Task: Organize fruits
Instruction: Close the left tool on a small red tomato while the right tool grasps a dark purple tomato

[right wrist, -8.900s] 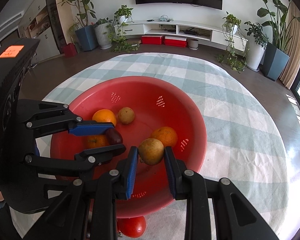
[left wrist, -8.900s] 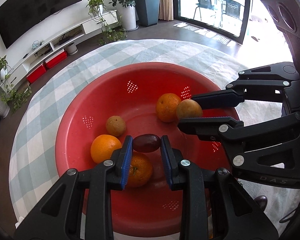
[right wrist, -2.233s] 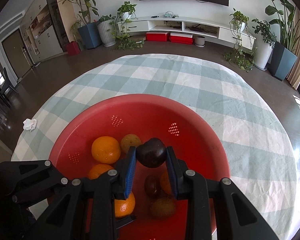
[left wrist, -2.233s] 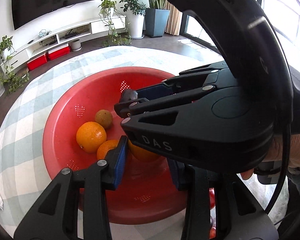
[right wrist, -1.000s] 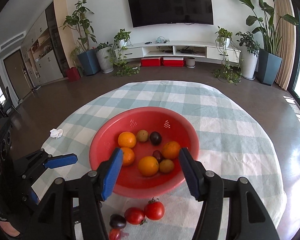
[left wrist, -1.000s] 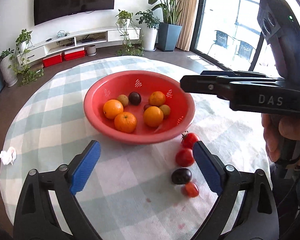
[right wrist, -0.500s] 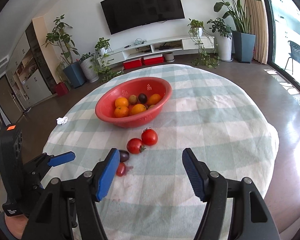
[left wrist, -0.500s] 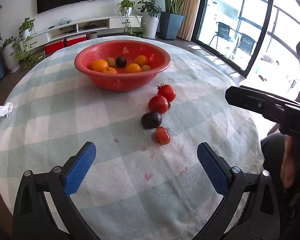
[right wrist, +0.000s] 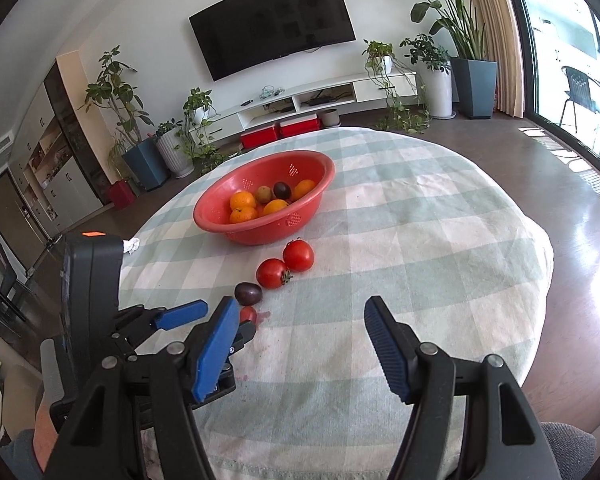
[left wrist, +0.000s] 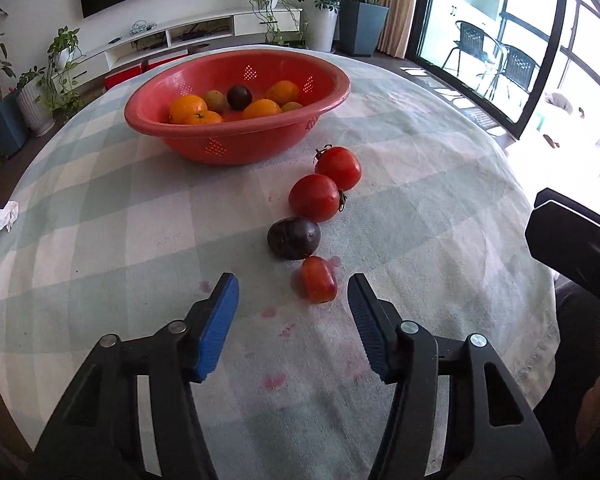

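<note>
I count four fruits loose on the checked tablecloth (left wrist: 100, 216), in a line running from near to far: a small red tomato (left wrist: 319, 279), a dark plum (left wrist: 294, 238), then two larger red tomatoes (left wrist: 315, 197) (left wrist: 338, 168), the farthest just short of the red basket (left wrist: 236, 142). The basket sits at the far side and holds four oranges (left wrist: 188, 107), two brownish fruits and one dark plum (others may be hidden). My left gripper (left wrist: 293, 310) has just been narrowing, jaws apart and empty just near of the small tomato, and my right gripper (right wrist: 300, 334) stands open and empty over bare cloth to the right.
</note>
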The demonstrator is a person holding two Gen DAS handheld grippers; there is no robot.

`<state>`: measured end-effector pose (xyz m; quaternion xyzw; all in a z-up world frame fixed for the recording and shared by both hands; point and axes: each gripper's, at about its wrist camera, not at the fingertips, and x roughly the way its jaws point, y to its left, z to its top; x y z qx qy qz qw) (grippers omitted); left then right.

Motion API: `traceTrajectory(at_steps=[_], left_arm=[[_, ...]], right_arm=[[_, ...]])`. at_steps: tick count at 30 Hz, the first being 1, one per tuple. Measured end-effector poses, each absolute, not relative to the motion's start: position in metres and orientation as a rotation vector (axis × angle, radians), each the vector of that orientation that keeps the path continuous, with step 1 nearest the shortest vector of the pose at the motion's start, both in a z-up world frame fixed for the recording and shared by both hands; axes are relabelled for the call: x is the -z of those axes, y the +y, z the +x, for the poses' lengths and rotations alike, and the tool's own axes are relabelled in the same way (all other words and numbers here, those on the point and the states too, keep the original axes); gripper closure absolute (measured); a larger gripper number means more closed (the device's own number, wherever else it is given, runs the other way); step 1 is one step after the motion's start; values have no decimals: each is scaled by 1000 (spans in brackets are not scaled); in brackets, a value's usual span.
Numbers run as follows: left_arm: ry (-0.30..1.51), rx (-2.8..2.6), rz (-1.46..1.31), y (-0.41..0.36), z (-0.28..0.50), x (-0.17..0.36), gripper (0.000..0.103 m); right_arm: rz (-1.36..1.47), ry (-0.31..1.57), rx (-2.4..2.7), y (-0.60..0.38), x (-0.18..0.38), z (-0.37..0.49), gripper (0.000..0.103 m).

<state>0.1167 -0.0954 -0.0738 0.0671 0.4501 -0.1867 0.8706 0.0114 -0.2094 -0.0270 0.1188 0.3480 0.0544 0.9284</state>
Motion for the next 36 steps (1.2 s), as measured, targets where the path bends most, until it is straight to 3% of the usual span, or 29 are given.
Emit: traceTrajectory(at_steps=[4, 6, 15, 27, 36], left_arm=[[946, 394, 149, -101, 119, 76, 49], [955, 400, 147, -103, 120, 78, 62], [964, 411, 158, -111, 125, 82, 85], [948, 442, 158, -99, 119, 74, 85], [933, 394, 80, -41, 112, 67, 85]], right_arm=[[263, 701, -109, -215, 26, 11, 35], [270, 701, -113, -216, 27, 10, 35], [283, 694, -116, -221, 27, 8, 35], [277, 701, -118, -221, 27, 8, 35], [232, 766, -194, -186, 31, 29, 36]])
